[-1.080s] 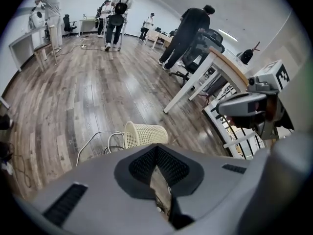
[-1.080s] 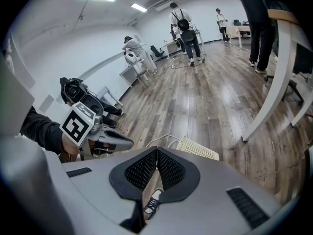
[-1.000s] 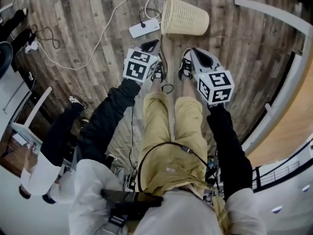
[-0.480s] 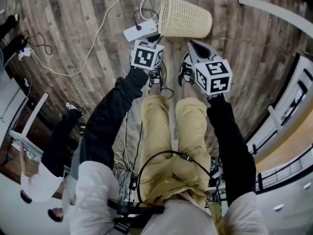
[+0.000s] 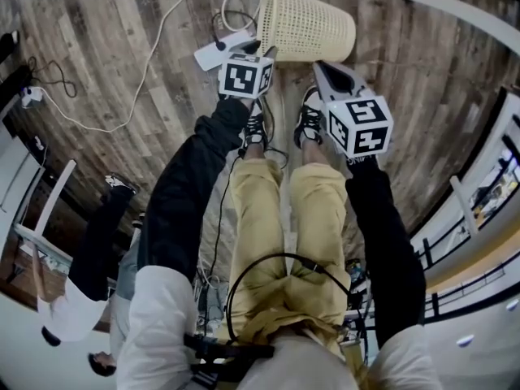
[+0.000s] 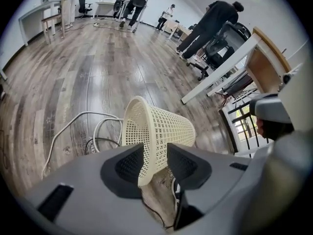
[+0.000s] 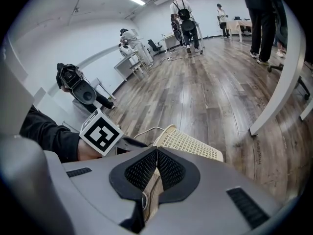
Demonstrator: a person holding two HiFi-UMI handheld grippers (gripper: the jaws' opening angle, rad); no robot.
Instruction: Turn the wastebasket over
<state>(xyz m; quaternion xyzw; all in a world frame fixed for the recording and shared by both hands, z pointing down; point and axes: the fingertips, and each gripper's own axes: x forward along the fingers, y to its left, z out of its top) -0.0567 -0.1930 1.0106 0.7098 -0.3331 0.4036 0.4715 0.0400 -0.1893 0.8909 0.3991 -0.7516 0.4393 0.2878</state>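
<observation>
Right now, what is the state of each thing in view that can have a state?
Basket, lying on its side on the floor, mouth toward the power strip.
Left gripper, jaws opening, basket rim in the gap, pads not pressing on it.
Right gripper, shut, empty.
Power strip, flat on the floor.
Cable, loose on the floor, in loops.

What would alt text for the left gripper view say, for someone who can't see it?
A cream lattice wastebasket lies on its side on a wood floor, its rim between the left tongs, whose jaws are opening. White cable loops lie beside it.
</observation>
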